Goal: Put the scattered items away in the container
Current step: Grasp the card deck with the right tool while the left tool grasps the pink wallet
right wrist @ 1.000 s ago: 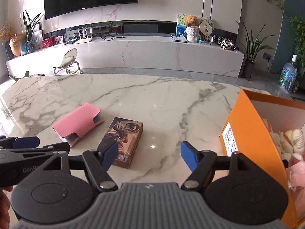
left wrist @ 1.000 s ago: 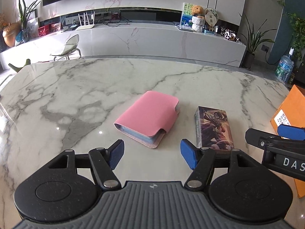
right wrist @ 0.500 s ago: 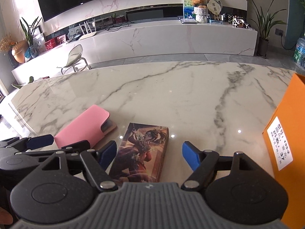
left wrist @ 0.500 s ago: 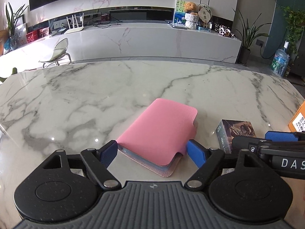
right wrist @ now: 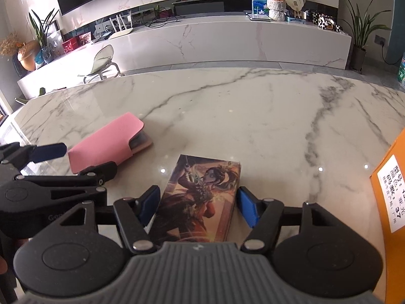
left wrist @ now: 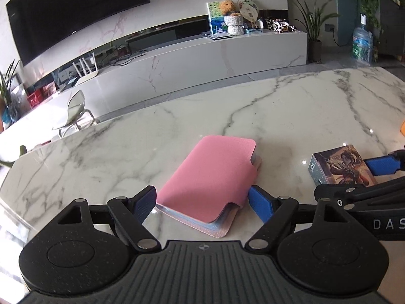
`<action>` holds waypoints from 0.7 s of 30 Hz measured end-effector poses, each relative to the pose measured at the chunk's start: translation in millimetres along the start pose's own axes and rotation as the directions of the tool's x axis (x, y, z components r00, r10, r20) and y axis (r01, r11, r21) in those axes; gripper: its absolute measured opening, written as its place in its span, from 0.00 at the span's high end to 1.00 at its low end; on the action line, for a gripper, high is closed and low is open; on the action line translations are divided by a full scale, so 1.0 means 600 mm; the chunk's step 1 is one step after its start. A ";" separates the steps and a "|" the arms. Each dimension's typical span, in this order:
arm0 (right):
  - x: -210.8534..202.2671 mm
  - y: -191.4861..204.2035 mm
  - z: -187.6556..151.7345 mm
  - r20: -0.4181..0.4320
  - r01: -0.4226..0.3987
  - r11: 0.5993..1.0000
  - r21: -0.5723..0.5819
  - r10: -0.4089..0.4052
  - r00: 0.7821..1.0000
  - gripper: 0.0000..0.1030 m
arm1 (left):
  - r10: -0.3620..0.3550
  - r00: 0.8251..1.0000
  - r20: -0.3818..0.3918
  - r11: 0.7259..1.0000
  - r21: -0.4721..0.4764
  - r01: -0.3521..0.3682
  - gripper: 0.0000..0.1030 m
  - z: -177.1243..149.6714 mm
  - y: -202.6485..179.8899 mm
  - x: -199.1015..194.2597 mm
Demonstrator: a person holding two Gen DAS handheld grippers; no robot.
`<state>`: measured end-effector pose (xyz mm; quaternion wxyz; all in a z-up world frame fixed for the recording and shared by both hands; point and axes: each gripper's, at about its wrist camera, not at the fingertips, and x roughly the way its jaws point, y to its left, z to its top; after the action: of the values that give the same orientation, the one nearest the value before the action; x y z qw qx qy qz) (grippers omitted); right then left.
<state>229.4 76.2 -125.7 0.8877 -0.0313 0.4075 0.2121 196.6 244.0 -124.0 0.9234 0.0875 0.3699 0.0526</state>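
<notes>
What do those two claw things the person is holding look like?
Both match: the left gripper and right gripper each have two blue pads on black, riveted linkage arms, with round black discs on either side and a ribbed grey body between. White lettering, partly cut off, marks the side of each. No cables or sleeves show.

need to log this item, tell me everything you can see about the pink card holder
The pink card holder is a flat, soft-looking pouch with rounded corners, matte like faux leather. Its flap wraps over a stack of sleeves whose edges show at the open ends. It lies flat on the marble table, left of the illustrated box. The left gripper straddles its near end, fingers open on either side, not pressing.
</notes>
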 end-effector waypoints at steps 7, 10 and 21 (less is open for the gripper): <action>0.003 -0.002 0.007 -0.025 0.000 1.000 -0.005 0.000 1.000 0.33 | -0.074 0.994 -0.079 0.984 0.159 0.086 0.06 0.032 -0.002 0.044; 0.007 0.002 0.012 -0.038 0.006 1.000 -0.018 -0.006 0.999 0.34 | -0.134 0.984 -0.115 0.981 0.124 0.148 0.06 0.043 0.010 0.065; 0.008 0.011 0.013 -0.057 0.000 0.998 -0.058 -0.003 0.998 0.37 | -0.141 0.978 -0.152 0.990 -0.019 0.140 0.03 0.043 0.026 0.064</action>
<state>235.0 85.5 -123.4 0.8746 -0.0635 0.4262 0.2223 241.7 262.3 -128.4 0.8941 0.0529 0.4448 -0.0047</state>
